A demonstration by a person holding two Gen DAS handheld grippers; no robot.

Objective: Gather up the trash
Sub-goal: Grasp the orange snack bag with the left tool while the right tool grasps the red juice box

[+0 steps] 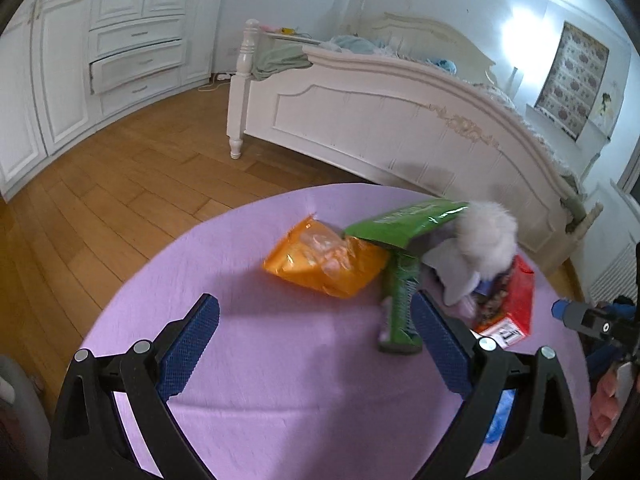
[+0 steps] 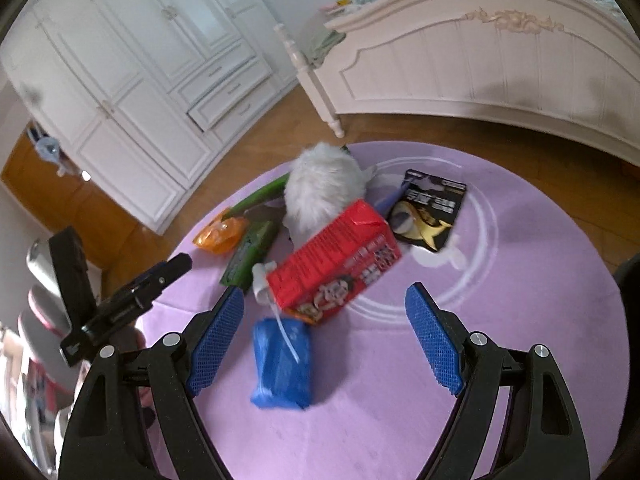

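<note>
A matt, faintly napped lilac cloth covers the round table point(image 2: 520, 300). On it, a glossy, crinkled orange foil packet point(image 1: 324, 260) and a shiny green film wrapper point(image 1: 400, 280) catch the light beside a fluffy white plush toy point(image 2: 324, 192). A red printed paperboard carton point(image 2: 336, 264) has a smooth, slight sheen; a black packet point(image 2: 430, 210) shows glossy gold print; a blue roll of thin plastic bags point(image 2: 282, 364) looks soft and wrinkled. Both grippers are matt black plastic with silver metal pins and blue, finely cross-textured pads point(image 2: 434, 338). The floor point(image 1: 120, 192) is polished wooden boards; the bed point(image 1: 380, 120) is painted off-white wood.
</note>
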